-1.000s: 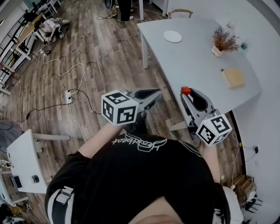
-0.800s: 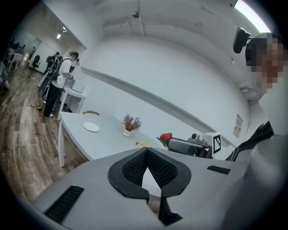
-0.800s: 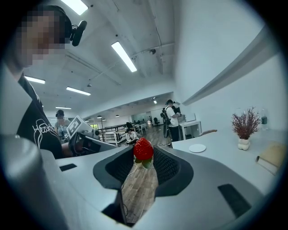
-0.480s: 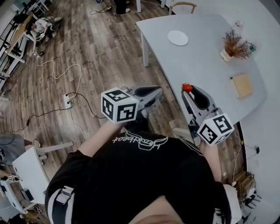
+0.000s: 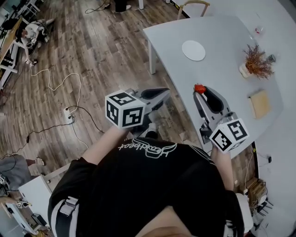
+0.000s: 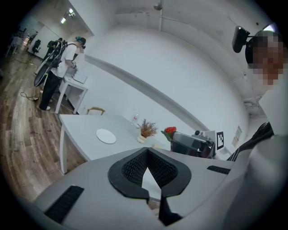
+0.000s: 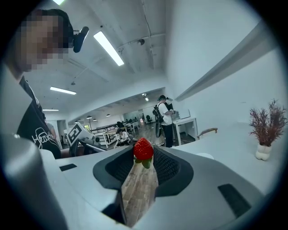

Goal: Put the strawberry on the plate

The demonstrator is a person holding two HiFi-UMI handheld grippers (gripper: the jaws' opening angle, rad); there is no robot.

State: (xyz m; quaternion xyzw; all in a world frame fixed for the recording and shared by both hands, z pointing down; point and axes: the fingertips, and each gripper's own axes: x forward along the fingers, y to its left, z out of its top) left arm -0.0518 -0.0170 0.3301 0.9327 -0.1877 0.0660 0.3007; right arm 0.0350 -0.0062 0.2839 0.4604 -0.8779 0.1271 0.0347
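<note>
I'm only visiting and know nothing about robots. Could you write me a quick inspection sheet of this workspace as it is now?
Surface: grey table, few things on it.
Job's things: white plate, nothing on it; strawberry held in the air, well short of the plate.
Clutter: potted dried plant; wooden block.
Grippers: right gripper, jaws closed on the strawberry; left gripper, jaws together, nothing in them.
Cables: loose cables and a power strip on the wooden floor.
Surroundings: chair behind the table; a person standing at another desk.
</note>
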